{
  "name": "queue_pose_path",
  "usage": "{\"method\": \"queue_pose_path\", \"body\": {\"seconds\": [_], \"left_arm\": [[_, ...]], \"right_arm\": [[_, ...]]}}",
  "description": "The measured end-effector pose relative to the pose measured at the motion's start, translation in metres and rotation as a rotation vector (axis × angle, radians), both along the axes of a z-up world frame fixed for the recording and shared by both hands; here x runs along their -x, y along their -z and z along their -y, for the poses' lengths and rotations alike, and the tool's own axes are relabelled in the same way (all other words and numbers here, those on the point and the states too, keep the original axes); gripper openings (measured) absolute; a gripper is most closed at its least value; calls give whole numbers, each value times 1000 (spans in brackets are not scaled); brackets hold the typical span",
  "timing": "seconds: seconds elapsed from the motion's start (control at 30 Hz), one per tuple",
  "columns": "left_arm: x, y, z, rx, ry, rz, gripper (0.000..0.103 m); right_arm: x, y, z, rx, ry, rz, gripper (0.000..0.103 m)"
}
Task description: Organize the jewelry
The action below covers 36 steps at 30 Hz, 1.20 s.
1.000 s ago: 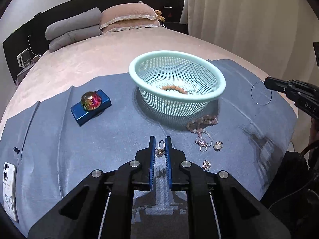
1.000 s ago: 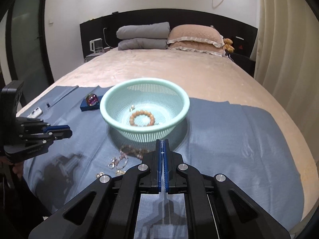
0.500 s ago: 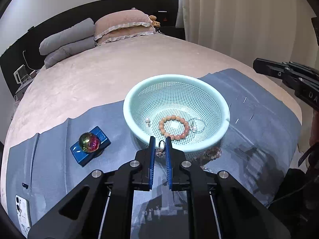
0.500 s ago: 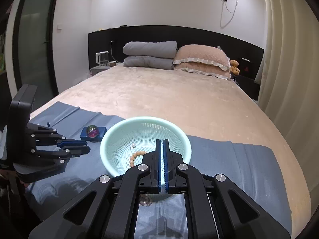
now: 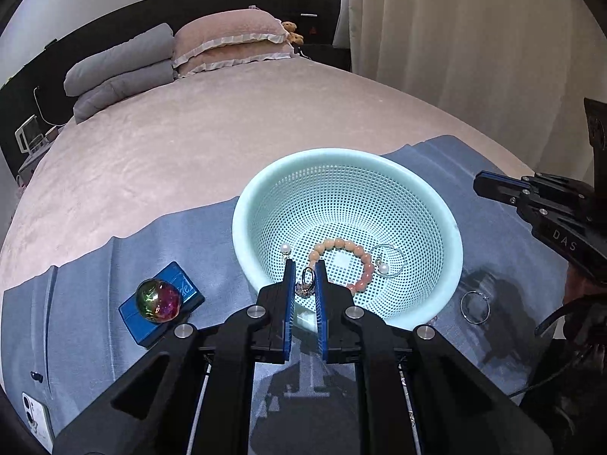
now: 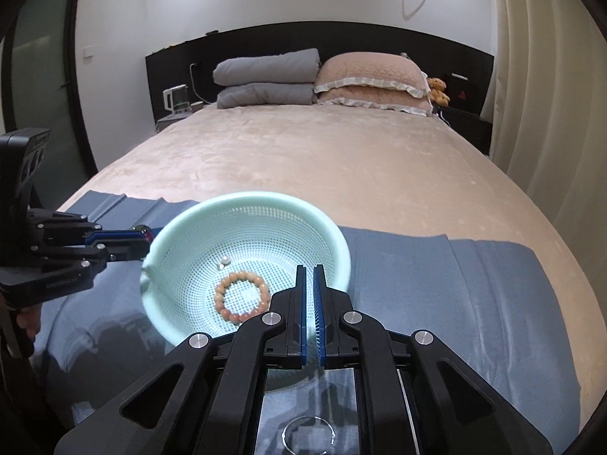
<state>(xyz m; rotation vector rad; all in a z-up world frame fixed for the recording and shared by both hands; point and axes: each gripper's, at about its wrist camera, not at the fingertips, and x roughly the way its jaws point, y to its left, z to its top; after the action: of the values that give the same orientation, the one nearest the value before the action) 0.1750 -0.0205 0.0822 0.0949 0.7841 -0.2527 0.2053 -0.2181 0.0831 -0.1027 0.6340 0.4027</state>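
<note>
We see our left gripper (image 5: 304, 273) and right gripper (image 6: 310, 276) built alike: matte black angular linkages, round silver screws at the joints, blue-padded fingers (image 5: 289, 284). White "DAS" lettering (image 5: 564, 240) marks the right gripper's side, black cables (image 5: 557, 326) trailing below.

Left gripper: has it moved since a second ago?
Yes. The left gripper, shut on a ring, has travelled forward from short of the basket to over its near rim.
</note>
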Motion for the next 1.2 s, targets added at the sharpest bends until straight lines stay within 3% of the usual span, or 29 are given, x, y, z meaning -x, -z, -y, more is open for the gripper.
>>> {"method": "queue_pose_path", "body": {"seconds": [0.13, 0.23, 0.43, 0.53, 0.57, 0.63, 0.87, 1.2], "left_arm": [[-1, 3, -2, 5, 1, -12, 11], [-1, 2, -3, 10, -1, -12, 11], [5, -3, 0, -2, 3, -4, 11], [9, -6, 0, -6, 3, -2, 11], [11, -7, 0, -7, 3, -1, 11], [14, -9, 0, -6, 5, 0, 11], [17, -16, -1, -12, 4, 11, 11], [18, -18, 4, -22, 17, 9, 11]], "right_arm": [[10, 25, 15, 7, 17, -75, 9], [21, 49, 20, 41, 41, -127, 32], [28, 91, 23, 77, 100, -257, 32], [30, 100, 16, 131, 111, -259, 24], [31, 99, 15, 140, 112, -255, 12], [33, 99, 15, 155, 108, -250, 3], [46, 82, 14, 109, 57, -227, 2], [55, 7, 15, 111, 20, -62, 0]]}}
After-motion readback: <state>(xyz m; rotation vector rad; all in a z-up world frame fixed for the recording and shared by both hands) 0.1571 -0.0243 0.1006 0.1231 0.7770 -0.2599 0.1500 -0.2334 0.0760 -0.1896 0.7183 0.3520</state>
